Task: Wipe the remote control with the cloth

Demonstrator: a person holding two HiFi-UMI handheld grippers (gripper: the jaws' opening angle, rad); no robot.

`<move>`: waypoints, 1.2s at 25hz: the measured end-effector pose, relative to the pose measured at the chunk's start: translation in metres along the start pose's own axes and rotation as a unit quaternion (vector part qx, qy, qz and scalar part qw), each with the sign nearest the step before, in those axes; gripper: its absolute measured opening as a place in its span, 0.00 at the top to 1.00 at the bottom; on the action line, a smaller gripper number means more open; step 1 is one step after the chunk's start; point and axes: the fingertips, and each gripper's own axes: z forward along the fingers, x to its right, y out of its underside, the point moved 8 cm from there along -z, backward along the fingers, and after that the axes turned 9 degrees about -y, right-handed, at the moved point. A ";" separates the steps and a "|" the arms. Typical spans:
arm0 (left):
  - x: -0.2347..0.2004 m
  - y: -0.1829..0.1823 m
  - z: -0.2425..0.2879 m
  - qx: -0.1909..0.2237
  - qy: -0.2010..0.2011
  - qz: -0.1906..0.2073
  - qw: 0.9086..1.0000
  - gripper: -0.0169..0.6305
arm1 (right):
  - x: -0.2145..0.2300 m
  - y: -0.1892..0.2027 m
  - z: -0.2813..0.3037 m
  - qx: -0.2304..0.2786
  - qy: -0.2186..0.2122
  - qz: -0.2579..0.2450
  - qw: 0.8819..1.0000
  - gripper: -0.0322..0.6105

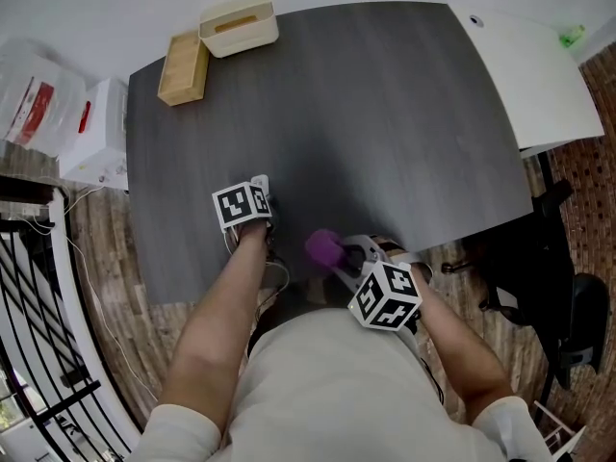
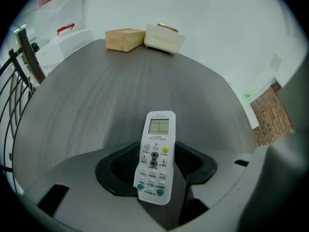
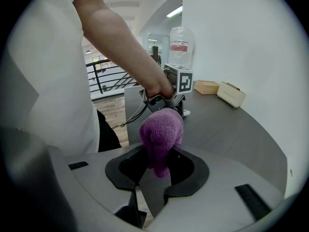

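Nearest the body, the right gripper (image 3: 157, 166) is closed on a bunched purple knitted cloth (image 3: 161, 134), whose rounded end stands up out of the jaws. Just beyond it, the left gripper (image 2: 155, 170) is seen with its jaws partly apart and clamped on the lower sides of a white slab-shaped remote control (image 2: 155, 153). The remote is held clear above the near edge of the dark grey wood-grain table (image 1: 385, 114), display end pointing away. No cloth is seen on the keyed face, so the wiping is judged to be at the approach stage: both things are in hand and near each other, but contact cannot be confirmed. The cloth's rounded end would next be pressed onto the face and drawn along it, the remote being held firm. At the far edge, a light wooden block (image 1: 183, 67) and a cream rectangular box (image 1: 239, 25) are set side by side.
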 end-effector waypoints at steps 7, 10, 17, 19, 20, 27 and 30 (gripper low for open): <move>0.006 0.003 -0.002 0.009 0.016 0.005 1.000 0.63 | 0.003 0.005 0.004 0.001 -0.008 0.000 1.000 0.77; 0.009 0.004 -0.006 0.022 0.050 -0.005 0.998 0.62 | 0.007 0.004 0.008 0.000 -0.013 0.002 1.000 0.77; -0.001 0.011 -0.013 0.038 0.129 -0.033 0.990 0.60 | 0.038 -0.001 0.031 0.017 -0.021 0.106 0.994 0.77; -0.006 0.014 -0.015 0.044 0.159 -0.041 0.985 0.60 | 0.054 -0.005 0.043 0.032 -0.021 0.153 0.988 0.77; -0.008 0.015 -0.016 0.047 0.175 -0.044 0.983 0.60 | 0.063 -0.008 0.049 0.040 -0.020 0.177 0.983 0.77; -0.017 0.032 -0.017 0.040 0.231 -0.060 0.970 0.60 | 0.104 -0.027 0.090 0.052 0.004 0.284 0.957 0.77; -0.021 0.034 -0.016 0.032 0.236 -0.062 0.969 0.60 | 0.108 -0.028 0.102 0.042 0.013 0.300 0.953 0.77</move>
